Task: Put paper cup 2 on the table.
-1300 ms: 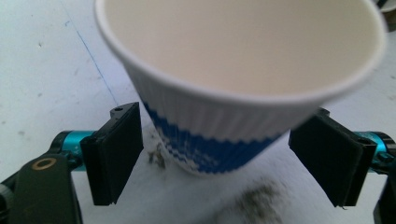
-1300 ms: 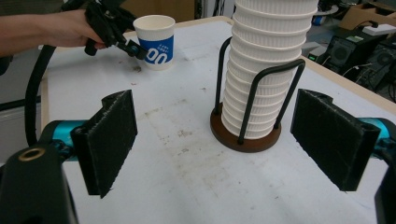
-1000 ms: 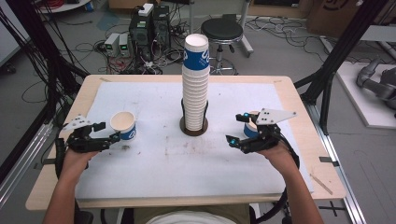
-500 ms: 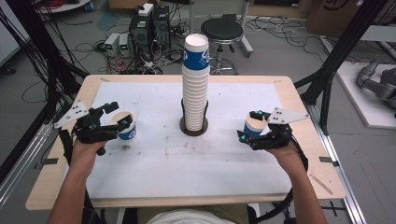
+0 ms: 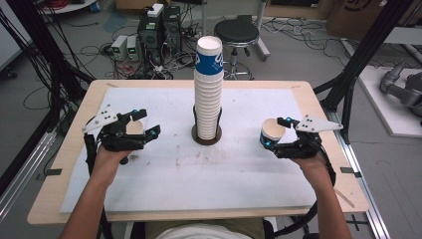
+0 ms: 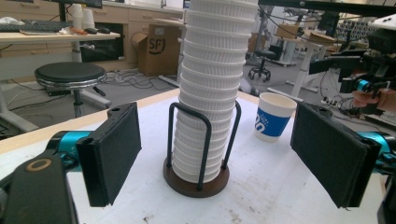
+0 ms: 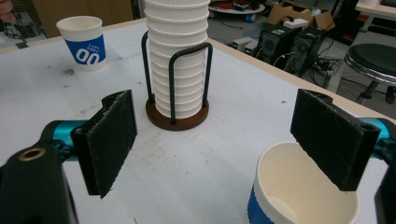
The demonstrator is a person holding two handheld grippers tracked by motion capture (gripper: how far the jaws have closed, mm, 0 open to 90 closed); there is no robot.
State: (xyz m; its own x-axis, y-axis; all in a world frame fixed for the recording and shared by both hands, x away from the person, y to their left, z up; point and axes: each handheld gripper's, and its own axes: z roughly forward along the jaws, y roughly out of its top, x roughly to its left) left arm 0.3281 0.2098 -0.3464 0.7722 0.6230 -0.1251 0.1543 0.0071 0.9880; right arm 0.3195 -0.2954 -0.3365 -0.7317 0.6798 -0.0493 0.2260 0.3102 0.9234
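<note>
Tall cup stack (image 5: 209, 94) in its wire holder (image 5: 207, 130) at table centre, left gripper (image 5: 141, 126) at 9 o'clock, jaws apart above a cup (image 5: 133, 128), right gripper (image 5: 279, 135) at 3 o'clock, jaws apart, nothing clamped, beside a 2nd blue-banded cup (image 5: 271, 133), white table (image 5: 239, 174)

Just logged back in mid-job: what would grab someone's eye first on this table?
The tall cup stack in its wire holder rises at the table's middle, well above everything else. A single cup stands to its right, just in front of the right gripper, whose jaws are open. Another cup stands on the left by the open left gripper.
</note>
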